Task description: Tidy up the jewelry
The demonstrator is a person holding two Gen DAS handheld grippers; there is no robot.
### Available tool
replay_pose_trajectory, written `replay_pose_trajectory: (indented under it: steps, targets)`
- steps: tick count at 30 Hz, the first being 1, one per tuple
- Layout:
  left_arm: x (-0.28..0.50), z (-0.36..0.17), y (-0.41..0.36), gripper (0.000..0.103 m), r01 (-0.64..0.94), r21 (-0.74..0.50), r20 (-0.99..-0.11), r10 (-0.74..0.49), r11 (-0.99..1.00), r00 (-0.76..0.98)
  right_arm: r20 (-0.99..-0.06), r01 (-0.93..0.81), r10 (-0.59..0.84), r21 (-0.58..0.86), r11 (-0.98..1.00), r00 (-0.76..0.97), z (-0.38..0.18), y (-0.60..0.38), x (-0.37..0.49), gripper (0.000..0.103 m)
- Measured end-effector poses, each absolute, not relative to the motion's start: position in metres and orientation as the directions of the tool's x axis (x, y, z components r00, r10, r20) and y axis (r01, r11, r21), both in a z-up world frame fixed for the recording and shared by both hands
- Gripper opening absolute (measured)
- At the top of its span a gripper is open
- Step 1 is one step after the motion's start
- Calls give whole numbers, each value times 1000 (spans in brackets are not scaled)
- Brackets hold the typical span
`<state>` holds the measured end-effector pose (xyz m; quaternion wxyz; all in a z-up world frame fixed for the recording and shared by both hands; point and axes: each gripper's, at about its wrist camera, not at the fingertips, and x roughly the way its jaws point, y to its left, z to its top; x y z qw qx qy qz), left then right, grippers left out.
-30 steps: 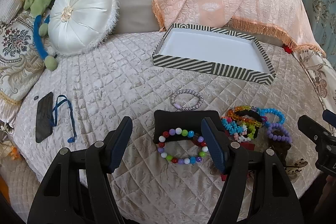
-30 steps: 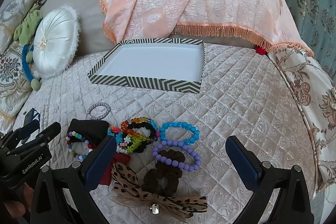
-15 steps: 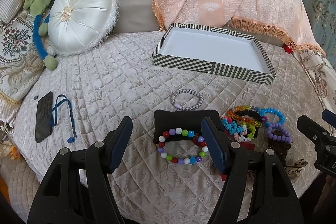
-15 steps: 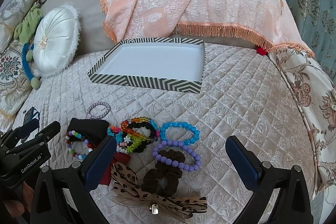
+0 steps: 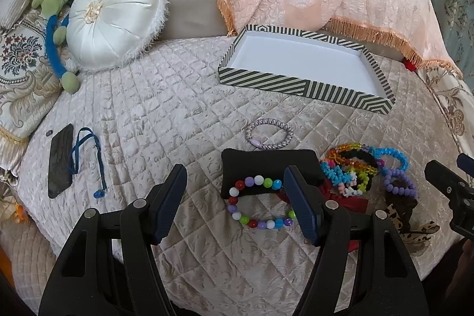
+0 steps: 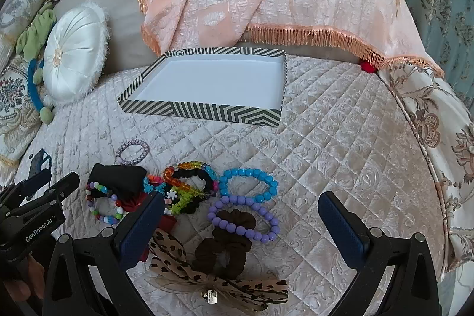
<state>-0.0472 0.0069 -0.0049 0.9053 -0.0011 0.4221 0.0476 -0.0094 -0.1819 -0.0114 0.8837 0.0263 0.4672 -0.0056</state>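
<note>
Nothing has shifted over the last second: both hand-held grippers hover in the same places above the bed and every piece of jewelry lies exactly where it lay, so the sorting has not begun and all of it is left to do. The left gripper [image 5: 235, 197] hangs with its two blue-padded fingers spread wide, empty, framing the multicoloured round-bead bracelet [image 5: 260, 203] that lies partly on the small black fabric cushion [image 5: 268, 168]. The right gripper [image 6: 241, 221] is likewise spread wide and holds nothing, poised over the purple bead bracelet [image 6: 244, 216], the brown fabric scrunchie [image 6: 229, 245] and the leopard-print ribbon bow [image 6: 213, 277]. Just beyond lie the sky-blue bead bracelet [image 6: 250, 182] and a tangled heap of rainbow and black bracelets [image 6: 185, 187], touching one another, while a thin silver-lilac woven bracelet [image 5: 269, 132] sits apart, between the cushion and the box. The shallow rectangular box with black-and-white striped walls [image 6: 204, 111] stands farther back on the cream quilted bedspread [image 6: 340, 153], well apart from the pile; its white floor is bare, nothing inside. It looks the likely home for the pieces, and the left gripper seems best placed to start with the bead bracelet in front of it.
</note>
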Motion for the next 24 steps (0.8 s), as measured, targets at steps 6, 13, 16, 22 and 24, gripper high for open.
replay_pose_trajectory:
  steps: [6,13,16,22,24]
  targets:
    - [-38,-7,29,68,-95,-24,-793,38,995,608,-834,24,28,49,999,551,-16,-188,-7,103]
    - [-7,-7,51,68,-93,-99,-827,-30,991,561,-836,35,54,88,996,547,-19,-212,2,103]
    - [13,-12,53,68,-82,-137,-842,-72,987,535,-834,44,69,111,993,547,-21,-226,9,103]
    - [52,-36,46,68,-54,-159,-880,-117,986,461,-845,32,99,136,990,525,-29,-248,24,102]
    - [62,-44,41,68,-40,-142,-890,-110,989,443,-850,1,141,165,986,507,-32,-248,29,98]
